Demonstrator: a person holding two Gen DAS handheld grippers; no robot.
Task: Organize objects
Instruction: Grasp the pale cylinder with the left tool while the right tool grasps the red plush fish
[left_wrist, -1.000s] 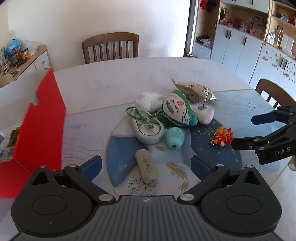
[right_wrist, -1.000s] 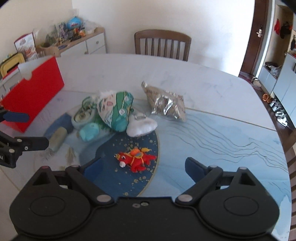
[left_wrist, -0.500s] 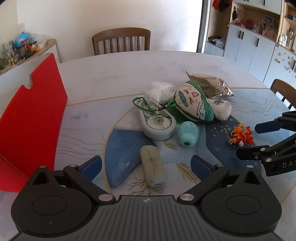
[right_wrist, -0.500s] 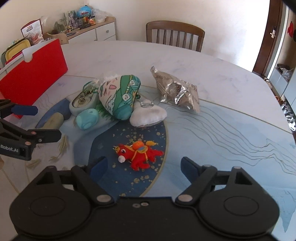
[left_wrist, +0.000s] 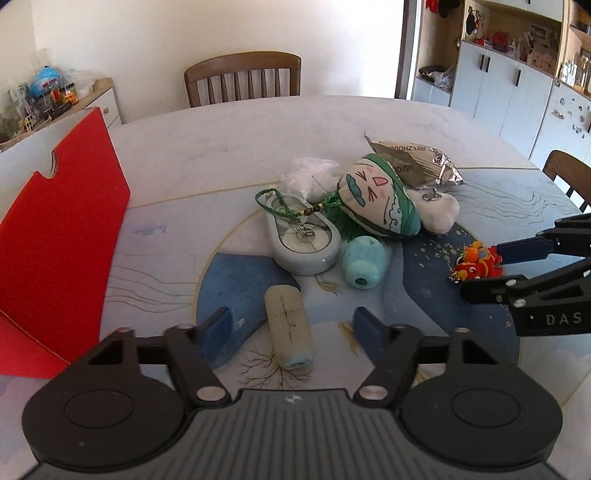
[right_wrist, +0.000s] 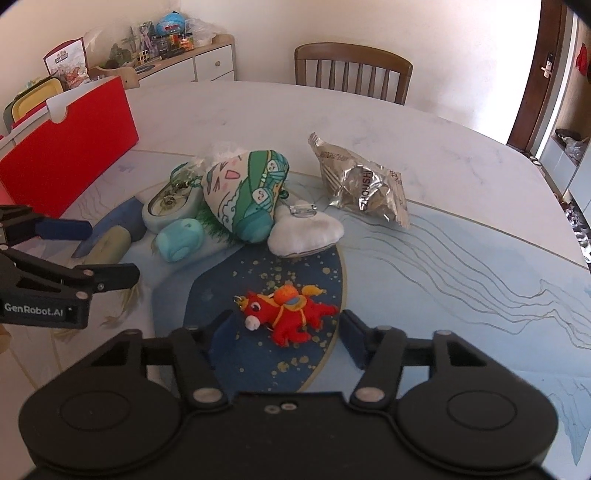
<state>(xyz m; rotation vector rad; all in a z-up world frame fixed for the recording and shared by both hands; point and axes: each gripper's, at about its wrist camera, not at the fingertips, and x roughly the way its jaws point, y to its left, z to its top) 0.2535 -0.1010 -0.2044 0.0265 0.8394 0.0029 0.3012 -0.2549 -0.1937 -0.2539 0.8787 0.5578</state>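
Change since earlier frames: both sets of jaws have just been closing; the left gripper (left_wrist: 291, 326) and right gripper (right_wrist: 284, 328) each sit lower and nearer their targets than a second ago.
Left gripper state: jaws parted, narrowed around the pale cylindrical roller (left_wrist: 290, 325); no pad visibly presses on it.
Right gripper state: jaws parted, narrowed around the red plush dragon (right_wrist: 286, 312); small gaps show on both sides, so no grip yet.
Meaning for task: judged as a paired pick in progress, one item per gripper; nothing has been lifted or sorted.
Just beyond left gripper: teal cylinder (left_wrist: 364, 266) and grey oval case (left_wrist: 304, 242) side by side, a green tasselled cord (left_wrist: 273, 203) draped over the case.
Further ahead: green-and-white plush (left_wrist: 380, 203) leaning against a white cushion (right_wrist: 304, 232); silver foil packet (right_wrist: 364, 186) behind them.
Far left of both grippers: red box (left_wrist: 55, 236), open; likely destination.
Surface: patterned table (right_wrist: 461, 258).
Risk: roller may roll away as the pads meet it.
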